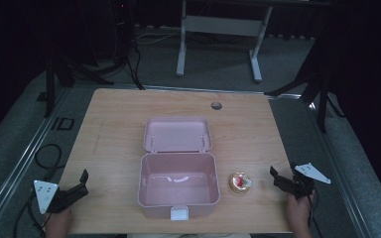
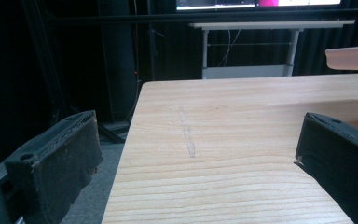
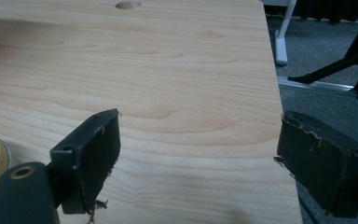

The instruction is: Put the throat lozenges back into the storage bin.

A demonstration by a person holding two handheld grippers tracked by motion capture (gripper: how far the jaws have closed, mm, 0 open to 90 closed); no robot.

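Just left of your right gripper [image 1: 284,179], whose jaws stand apart and empty like your left gripper's [image 1: 74,191], the small round tin [image 1: 240,182] beside the open pink box [image 1: 177,184] looks light, rigid and slippery, so grip its sides.

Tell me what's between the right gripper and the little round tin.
Nothing: in the high view only bare wooden table separates the right gripper from the round tin, which sits beside the open pink box.
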